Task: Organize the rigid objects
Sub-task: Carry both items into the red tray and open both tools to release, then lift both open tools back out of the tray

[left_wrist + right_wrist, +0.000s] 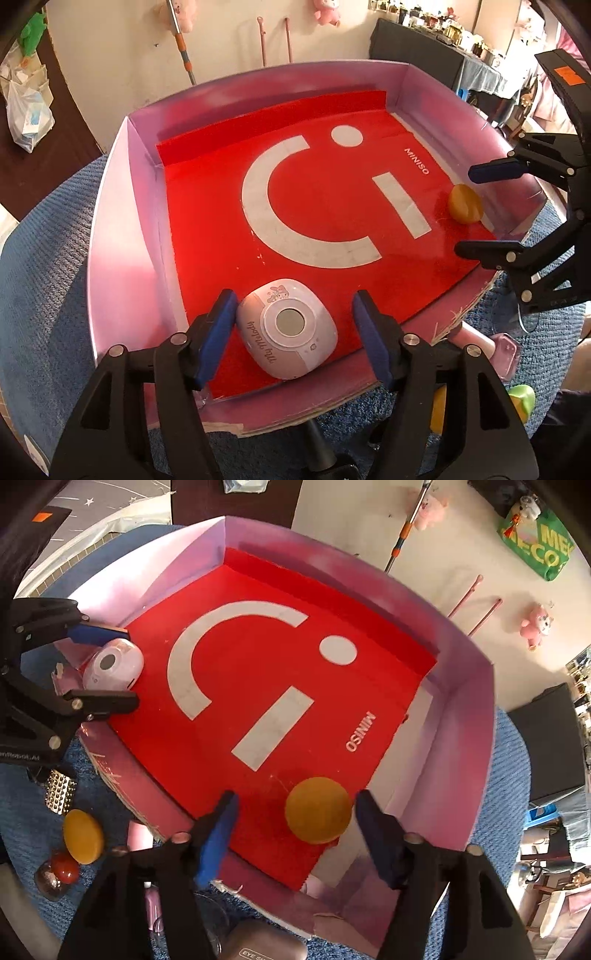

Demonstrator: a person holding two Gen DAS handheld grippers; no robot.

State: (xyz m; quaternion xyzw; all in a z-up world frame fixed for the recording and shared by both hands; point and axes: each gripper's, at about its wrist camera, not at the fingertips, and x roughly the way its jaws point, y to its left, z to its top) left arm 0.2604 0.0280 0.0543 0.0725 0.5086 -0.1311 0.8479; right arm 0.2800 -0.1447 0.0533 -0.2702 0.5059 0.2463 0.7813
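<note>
The left hand-held gripper is straddling the pale pink rounded plastic device, jaws apart, placing it inside the pink-walled cardboard box. The right hand-held gripper is likewise bracketing the flat mustard-yellow disc, jaws apart, for tidy storage.

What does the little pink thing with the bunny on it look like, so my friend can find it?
Look in the big pink box lined with a red MINISO sheet. At its near edge, between the left gripper's open jaws, lies the My Melody gadget. It is rounded, pale pink, with a grey circle in its middle, unlike the plain yellow disc across the box.
</note>
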